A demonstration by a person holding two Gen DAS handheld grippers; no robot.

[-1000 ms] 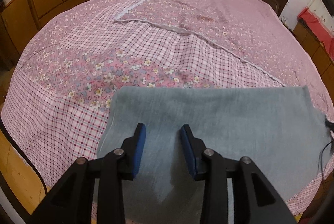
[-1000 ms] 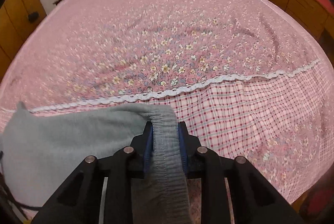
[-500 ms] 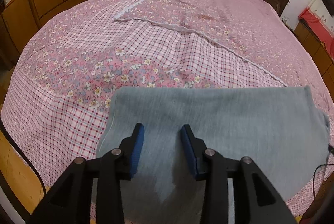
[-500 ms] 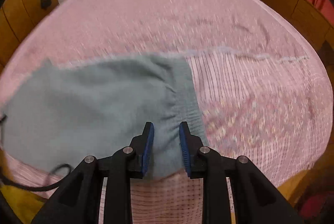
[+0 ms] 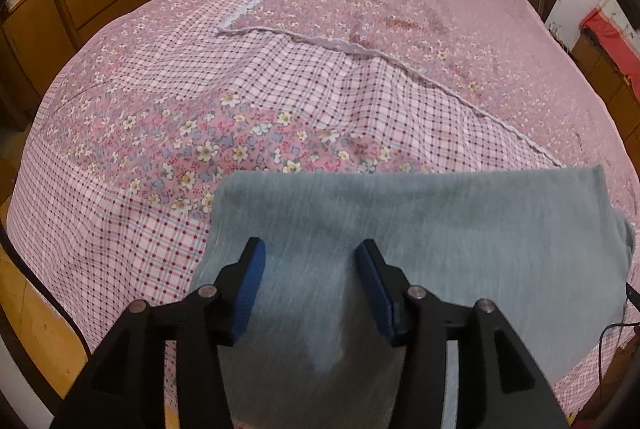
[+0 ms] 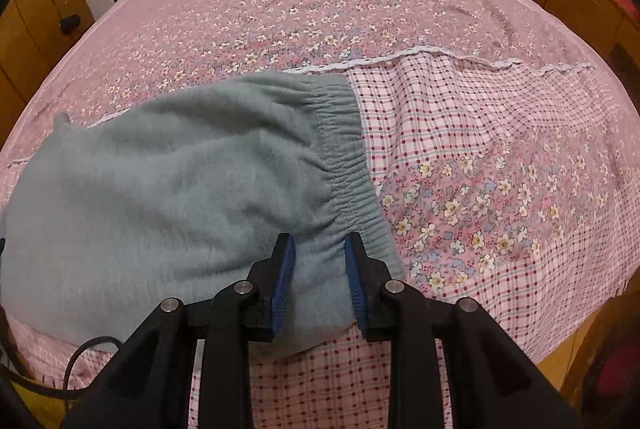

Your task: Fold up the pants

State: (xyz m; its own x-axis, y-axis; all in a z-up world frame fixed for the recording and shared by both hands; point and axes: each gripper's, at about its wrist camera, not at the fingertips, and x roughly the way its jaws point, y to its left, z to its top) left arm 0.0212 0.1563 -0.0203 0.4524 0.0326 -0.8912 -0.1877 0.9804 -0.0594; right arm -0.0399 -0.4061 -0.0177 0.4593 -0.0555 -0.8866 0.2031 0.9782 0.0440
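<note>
1. Your left gripper is opening, pads clear of the grey pants below.
2. Your right gripper sits apart w/ cloth between the pads near the waistband; can't tell if they pinch.
3. Pants lie flat on the pink bedspread, near edge.

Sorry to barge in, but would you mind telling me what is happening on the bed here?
A person with a handheld gripper in each hand is folding grey pants on a bed covered by a pink floral and checked sheet. The pants lie flat near the bed's edge. The left gripper is over the plain end, its jaws opening and gripping nothing. The right gripper sits beside the elastic waistband, with the pants' edge between jaws that stand apart and do not seem to pinch it.
</note>
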